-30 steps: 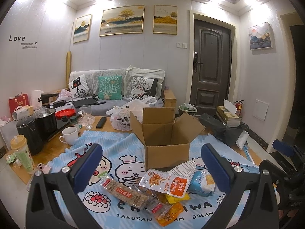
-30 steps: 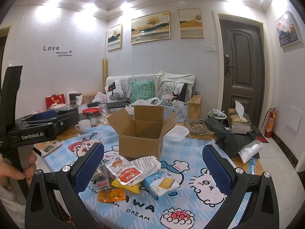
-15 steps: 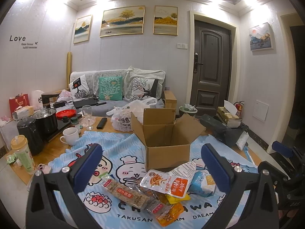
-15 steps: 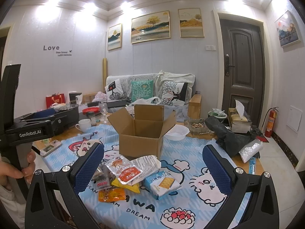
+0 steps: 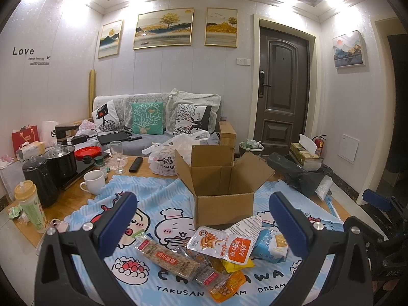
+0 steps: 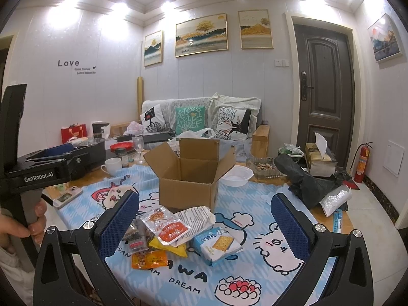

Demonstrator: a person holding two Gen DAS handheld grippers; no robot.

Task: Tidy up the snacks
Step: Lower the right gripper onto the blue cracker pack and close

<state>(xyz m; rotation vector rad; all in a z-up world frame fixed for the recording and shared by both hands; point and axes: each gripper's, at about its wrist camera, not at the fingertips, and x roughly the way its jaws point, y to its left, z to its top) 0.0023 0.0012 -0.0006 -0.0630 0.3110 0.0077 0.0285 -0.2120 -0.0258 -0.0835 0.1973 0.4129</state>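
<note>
An open cardboard box stands on the blue cartoon cloth. In front of it lies a pile of snack packs: a clear pouch with a red label, a long brown bar, a blue cracker pack, an orange pack. My left gripper hovers open above the near side of the pile, holding nothing. My right gripper is also open and empty, above the pile from the right.
Left of the cloth stand a white mug, black kettles, a drink bottle, a wine glass and a phone. A white bowl, black bag and tissue box sit right. Sofa behind.
Both views have barely shifted; the box and snack pile lie as before. Both grippers stay open with the same spread.
</note>
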